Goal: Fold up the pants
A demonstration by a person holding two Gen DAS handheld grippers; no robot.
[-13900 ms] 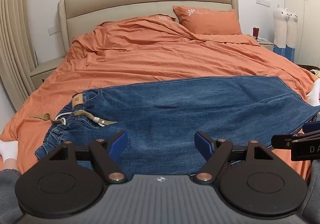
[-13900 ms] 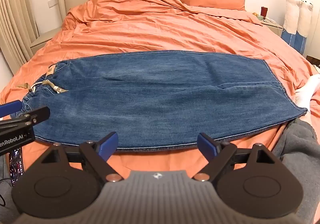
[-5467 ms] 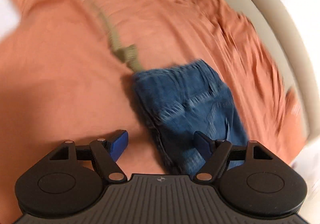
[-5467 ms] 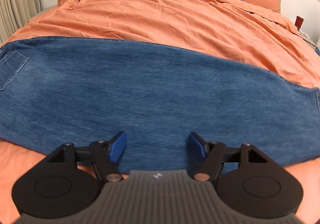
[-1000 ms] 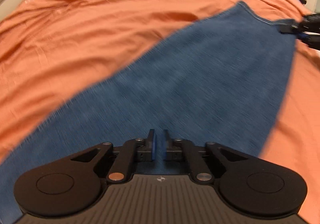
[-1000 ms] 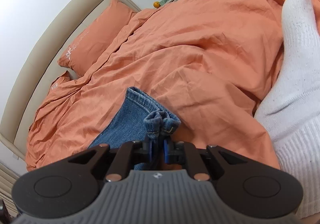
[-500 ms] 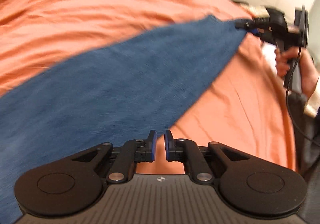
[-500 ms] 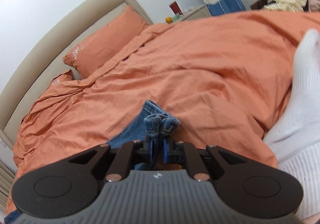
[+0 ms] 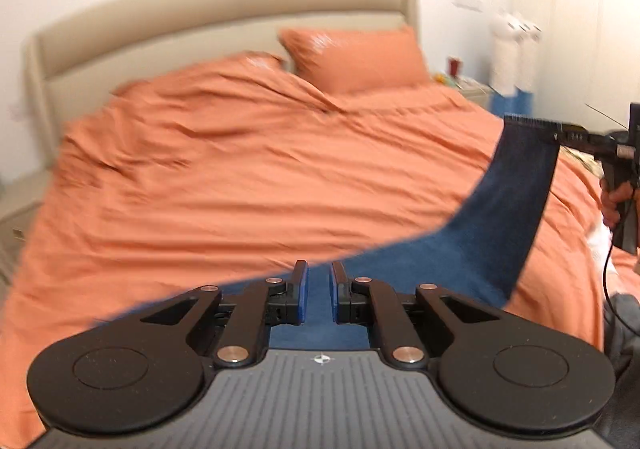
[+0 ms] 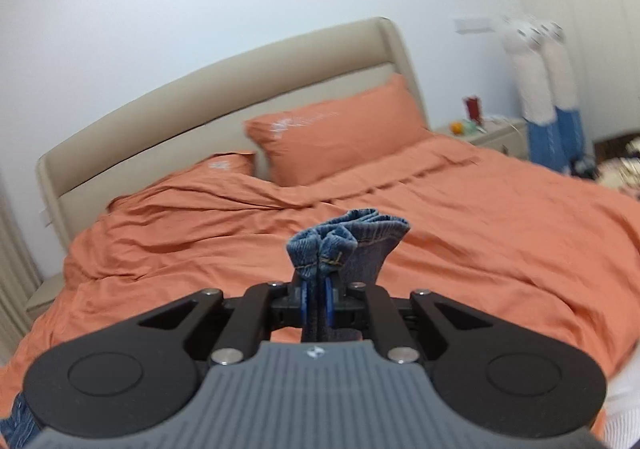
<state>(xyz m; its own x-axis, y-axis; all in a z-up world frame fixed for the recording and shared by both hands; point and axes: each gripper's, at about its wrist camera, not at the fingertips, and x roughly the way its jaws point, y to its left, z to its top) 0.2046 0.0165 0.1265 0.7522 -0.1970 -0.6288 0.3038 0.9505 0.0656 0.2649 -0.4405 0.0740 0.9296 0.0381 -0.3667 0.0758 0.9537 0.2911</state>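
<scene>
A bed (image 9: 224,185) with a rumpled orange duvet fills the room, beige headboard (image 9: 208,21) behind, an orange pillow (image 9: 356,57) against it, and a nightstand (image 10: 484,135) with small items beside tall white-and-blue plush toys (image 10: 548,89). The pants (image 9: 500,217), dark blue denim, sweep up off the bed in a lifted band. The right hand-held gripper (image 10: 318,301) is clamped tight on their bunched hem. The left hand-held gripper (image 9: 318,295) has just been easing apart; a narrow gap shows between its pads, denim behind them, and whether they pinch cloth cannot be told.
</scene>
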